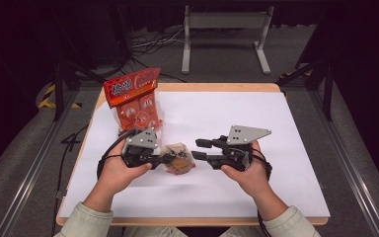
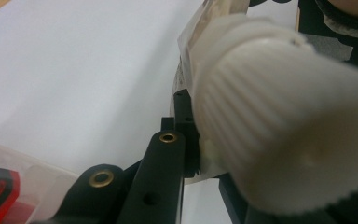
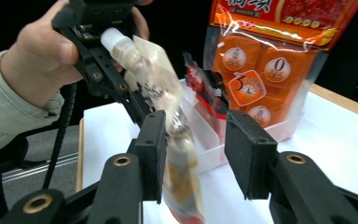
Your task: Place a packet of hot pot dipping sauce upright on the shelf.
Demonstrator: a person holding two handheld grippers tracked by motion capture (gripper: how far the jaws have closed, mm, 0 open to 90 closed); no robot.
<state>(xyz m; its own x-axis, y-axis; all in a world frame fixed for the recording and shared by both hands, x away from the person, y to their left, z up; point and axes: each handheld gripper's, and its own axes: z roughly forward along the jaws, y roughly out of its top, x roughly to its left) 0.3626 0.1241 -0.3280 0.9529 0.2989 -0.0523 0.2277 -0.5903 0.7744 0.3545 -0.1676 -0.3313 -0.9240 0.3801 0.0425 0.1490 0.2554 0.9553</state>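
Note:
A small clear spouted pouch [image 1: 178, 158] with brown and orange contents hangs just above the white mat between my two grippers. My left gripper [image 1: 159, 158] is shut on the pouch near its spout. The white ribbed cap [image 2: 279, 121] looms right in front of the left gripper view, beside the closed jaws. In the right gripper view the pouch [image 3: 177, 140] hangs tilted from the left gripper [image 3: 93, 56], cap [image 3: 114, 37] at the top. My right gripper [image 3: 193, 149] stands open around the pouch's lower half; the pouch lies against the left pad and well apart from the right one.
A tall orange snack bag [image 1: 137, 98] stands in a clear plastic tray [image 1: 154, 126] at the mat's back left, close behind the left hand. A small red and black packet [image 3: 205, 88] sits in that tray. White mat [image 1: 237, 113] covers the wooden table.

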